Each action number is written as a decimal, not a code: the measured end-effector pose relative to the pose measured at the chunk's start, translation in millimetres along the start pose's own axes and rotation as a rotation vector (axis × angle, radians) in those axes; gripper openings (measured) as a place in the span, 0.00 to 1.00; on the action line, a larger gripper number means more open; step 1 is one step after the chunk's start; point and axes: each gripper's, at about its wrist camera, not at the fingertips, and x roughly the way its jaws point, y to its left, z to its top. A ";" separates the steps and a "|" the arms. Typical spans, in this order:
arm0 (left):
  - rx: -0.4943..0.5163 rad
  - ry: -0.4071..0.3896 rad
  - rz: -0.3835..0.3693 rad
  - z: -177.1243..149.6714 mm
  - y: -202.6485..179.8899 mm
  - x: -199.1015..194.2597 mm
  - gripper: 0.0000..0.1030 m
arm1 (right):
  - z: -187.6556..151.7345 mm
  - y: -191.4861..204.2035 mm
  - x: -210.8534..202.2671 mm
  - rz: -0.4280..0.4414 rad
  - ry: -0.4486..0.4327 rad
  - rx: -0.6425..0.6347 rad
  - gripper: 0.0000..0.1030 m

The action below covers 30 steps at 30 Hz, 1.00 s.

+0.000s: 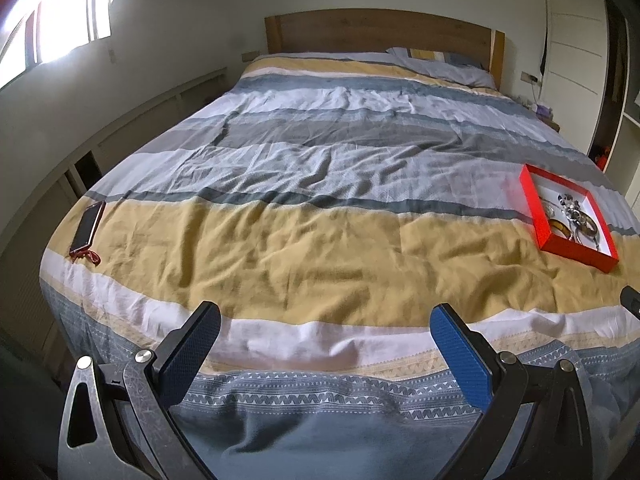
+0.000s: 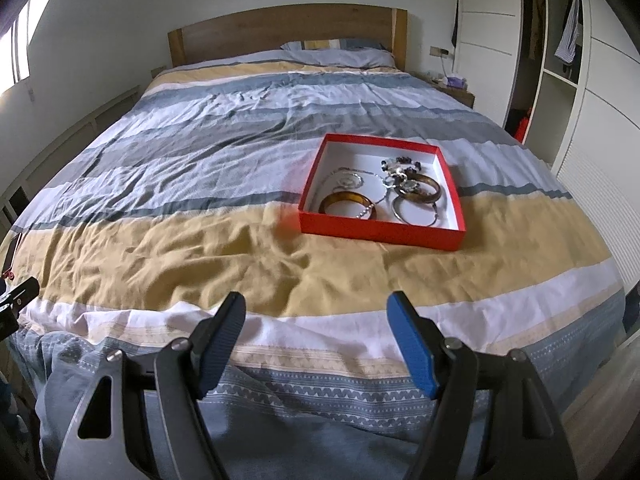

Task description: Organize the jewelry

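A red box sits on the yellow stripe of the bedspread, lid off, so its white floor is easy to reach from above. All the jewelry seen lies inside it: an amber bangle near the front, a brown bangle, a silver hoop and a tangle of chains and beads behind. That would fit pieces already gathered or pieces waiting to be sorted. The left gripper and right gripper hang at the foot of the bed, fingers spread, holding nothing. A phone lies far left
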 end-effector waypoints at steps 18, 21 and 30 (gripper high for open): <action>0.006 0.020 -0.025 -2.2 -1.1 13.8 0.99 | -2.5 -4.1 10.7 -0.043 0.034 -0.001 0.70; 0.005 0.021 -0.026 -2.4 -1.0 14.2 0.99 | -3.5 -2.5 11.6 -0.044 0.036 -0.006 0.70; 0.011 0.018 -0.026 -2.9 -1.0 14.6 0.99 | -3.7 -2.9 11.8 -0.045 0.036 -0.001 0.70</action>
